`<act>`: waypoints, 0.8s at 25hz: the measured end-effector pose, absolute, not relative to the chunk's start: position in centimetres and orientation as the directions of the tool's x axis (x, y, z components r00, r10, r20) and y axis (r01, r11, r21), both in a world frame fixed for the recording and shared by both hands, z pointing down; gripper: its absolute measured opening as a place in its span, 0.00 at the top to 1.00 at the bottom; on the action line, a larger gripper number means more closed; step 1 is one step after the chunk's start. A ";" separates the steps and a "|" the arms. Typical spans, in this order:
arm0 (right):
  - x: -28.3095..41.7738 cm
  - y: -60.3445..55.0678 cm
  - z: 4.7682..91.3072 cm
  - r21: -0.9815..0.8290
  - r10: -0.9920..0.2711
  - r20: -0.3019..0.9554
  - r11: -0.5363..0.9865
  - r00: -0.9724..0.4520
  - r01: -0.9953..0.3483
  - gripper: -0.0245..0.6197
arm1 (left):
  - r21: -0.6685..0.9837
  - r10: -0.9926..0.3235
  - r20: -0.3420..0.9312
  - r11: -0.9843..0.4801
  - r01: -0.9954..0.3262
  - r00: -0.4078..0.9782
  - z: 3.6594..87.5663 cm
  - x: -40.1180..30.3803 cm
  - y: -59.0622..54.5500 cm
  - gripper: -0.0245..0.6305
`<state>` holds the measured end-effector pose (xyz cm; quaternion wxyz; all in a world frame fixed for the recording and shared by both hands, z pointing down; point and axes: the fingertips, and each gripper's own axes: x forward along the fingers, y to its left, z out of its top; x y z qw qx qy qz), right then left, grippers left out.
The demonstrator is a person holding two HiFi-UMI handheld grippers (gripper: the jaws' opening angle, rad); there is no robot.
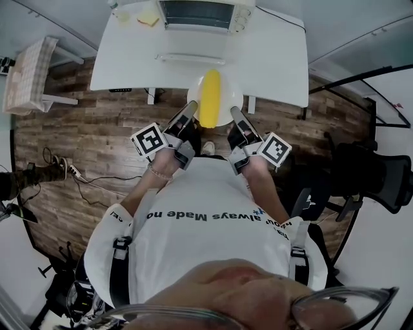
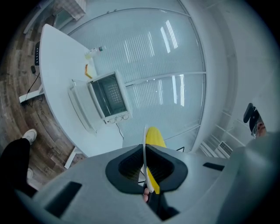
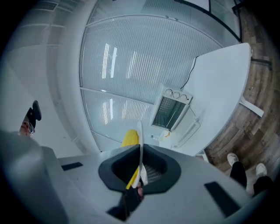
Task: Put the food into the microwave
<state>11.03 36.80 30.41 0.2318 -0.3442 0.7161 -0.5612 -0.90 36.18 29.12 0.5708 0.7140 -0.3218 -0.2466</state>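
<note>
A white counter (image 1: 277,58) stands over wood-plank flooring, with the microwave (image 1: 197,14) at 12 o'clock in the head view, its door (image 1: 190,59) folded down and open. The food (image 1: 210,97), a long yellow piece, lies on a white plate (image 1: 193,90) held in the air short of the counter's near edge. The left hand-held gripper (image 1: 187,113) is clamped on the plate's rim at 9 o'clock and the right hand-held gripper (image 1: 237,116) at 3 o'clock. Judging by this, the pickup is done; the carry and placing inside remain. The shirt print reads partly "always Made"
</note>
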 end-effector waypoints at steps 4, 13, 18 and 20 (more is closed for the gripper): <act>10.4 34.2 30.5 -0.961 -0.757 0.058 0.134 -0.651 -0.242 0.93 | 0.971 -0.737 0.019 -0.149 -0.189 0.676 29.4 -1.7 33.5 0.94; 7.6 24.8 31.0 -0.961 -0.764 0.077 0.115 -0.641 -0.252 0.93 | 0.976 -0.732 0.009 -0.141 -0.163 0.681 29.8 -4.5 24.0 0.94; 5.4 19.8 30.5 -0.959 -0.768 0.073 0.121 -0.637 -0.255 0.93 | 0.965 -0.721 0.027 -0.162 -0.207 0.692 29.8 -7.0 18.9 0.94; 4.3 17.8 30.4 -0.959 -0.770 0.074 0.120 -0.633 -0.258 0.93 | 0.965 -0.718 0.028 -0.163 -0.208 0.695 29.8 -8.1 16.8 0.93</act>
